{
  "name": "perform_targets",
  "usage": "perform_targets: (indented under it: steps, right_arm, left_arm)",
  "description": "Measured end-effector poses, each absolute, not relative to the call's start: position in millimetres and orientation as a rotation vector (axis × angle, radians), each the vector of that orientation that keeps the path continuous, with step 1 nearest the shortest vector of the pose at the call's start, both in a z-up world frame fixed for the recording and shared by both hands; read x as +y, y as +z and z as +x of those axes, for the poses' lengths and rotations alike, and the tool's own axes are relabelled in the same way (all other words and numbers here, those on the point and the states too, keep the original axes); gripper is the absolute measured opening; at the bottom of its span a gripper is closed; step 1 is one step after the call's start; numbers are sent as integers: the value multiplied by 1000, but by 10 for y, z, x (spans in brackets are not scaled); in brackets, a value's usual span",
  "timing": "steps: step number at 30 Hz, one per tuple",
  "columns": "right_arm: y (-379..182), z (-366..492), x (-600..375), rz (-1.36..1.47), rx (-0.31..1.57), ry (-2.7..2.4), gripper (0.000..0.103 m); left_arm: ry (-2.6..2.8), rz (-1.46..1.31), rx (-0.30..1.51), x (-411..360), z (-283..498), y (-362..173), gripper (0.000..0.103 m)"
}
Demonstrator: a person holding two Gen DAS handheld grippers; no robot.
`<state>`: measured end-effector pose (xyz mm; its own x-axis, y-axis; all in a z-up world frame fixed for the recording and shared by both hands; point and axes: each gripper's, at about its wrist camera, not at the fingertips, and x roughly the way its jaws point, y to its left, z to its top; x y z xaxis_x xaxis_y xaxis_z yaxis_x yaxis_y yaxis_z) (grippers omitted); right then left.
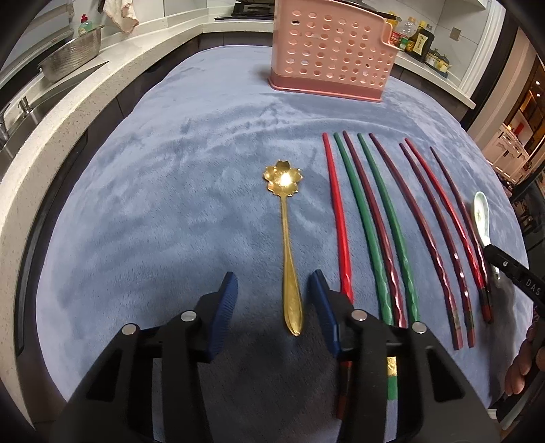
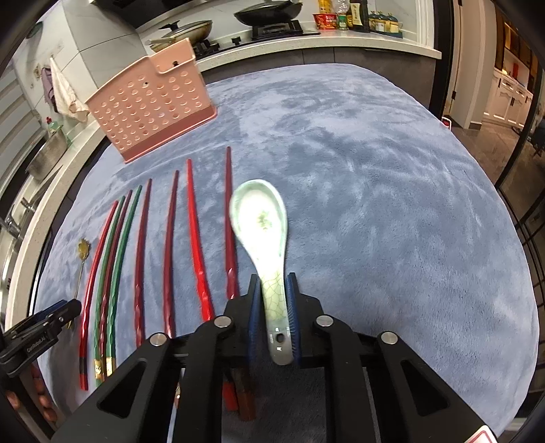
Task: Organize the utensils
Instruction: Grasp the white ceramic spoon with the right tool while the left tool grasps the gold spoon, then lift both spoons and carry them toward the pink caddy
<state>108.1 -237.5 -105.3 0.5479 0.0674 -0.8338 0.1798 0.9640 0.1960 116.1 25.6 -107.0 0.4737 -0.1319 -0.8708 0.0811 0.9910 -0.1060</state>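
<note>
A gold flower-bowl spoon (image 1: 287, 238) lies on the blue-grey cloth (image 1: 170, 170), handle toward me. My left gripper (image 1: 274, 276) straddles the end of that handle, open, with its blue pads clear of the metal on both sides. Several red, green and maroon chopsticks (image 1: 371, 211) lie side by side to the right of it. My right gripper (image 2: 272, 277) is shut on the handle of a pale green ceramic spoon (image 2: 260, 218), whose bowl points away from me. The pink perforated utensil holder (image 1: 327, 51) stands at the far side of the cloth.
A steel colander (image 1: 73, 56) and a sink sit on the counter to the left. Bottles (image 1: 415, 37) stand on the back counter. Pans rest on the stove (image 2: 265, 13). A person's fingers (image 1: 521, 368) show at the right edge. Bare cloth spreads right of the ceramic spoon.
</note>
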Motion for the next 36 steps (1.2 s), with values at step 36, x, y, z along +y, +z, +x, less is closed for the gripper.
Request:
perform_targets:
  steps: [36]
  right_arm:
    - [-1184,877,-2481,412,966,-28,9]
  left_arm:
    - [-170,-140,1060,430,1080,-1141,6]
